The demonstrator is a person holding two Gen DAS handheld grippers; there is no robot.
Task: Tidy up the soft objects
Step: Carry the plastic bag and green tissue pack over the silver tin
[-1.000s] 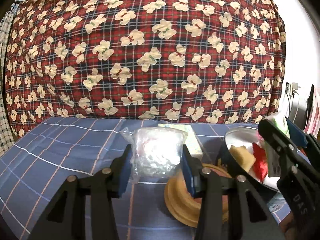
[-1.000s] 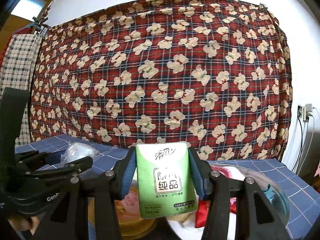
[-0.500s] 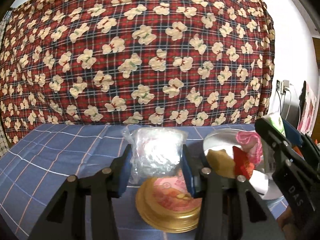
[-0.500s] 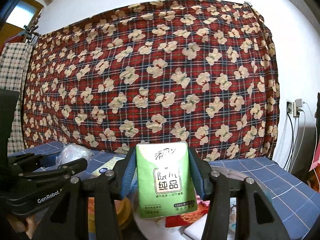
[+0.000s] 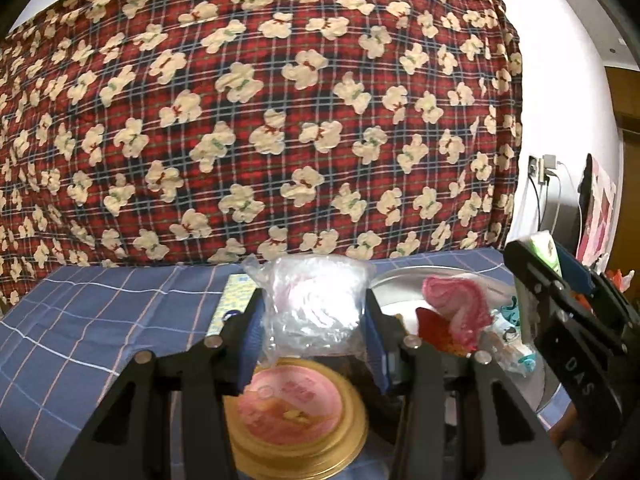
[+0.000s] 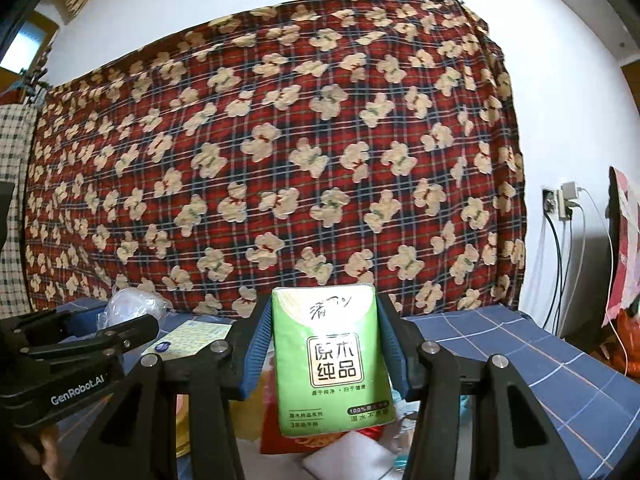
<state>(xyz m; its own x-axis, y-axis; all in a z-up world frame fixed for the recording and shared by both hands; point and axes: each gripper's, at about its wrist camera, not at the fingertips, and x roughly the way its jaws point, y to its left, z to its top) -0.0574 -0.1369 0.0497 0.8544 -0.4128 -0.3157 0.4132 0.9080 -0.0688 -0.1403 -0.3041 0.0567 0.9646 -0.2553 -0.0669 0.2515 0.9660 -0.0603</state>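
Both wrist views look forward, low over the bed, sharing the patterned quilt close ahead.

One tissue pack, one plastic bag, one tin.

Left gripper: our black frame, blue pads, silver screws, "GenRobot.AI" lettering.
Right gripper: our same build, "DAS" marking.

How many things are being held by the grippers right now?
2. A clear plastic bag sits between the left gripper fingers; a green tissue pack sits between the right gripper fingers. Other soft items lie loose in the metal basin.
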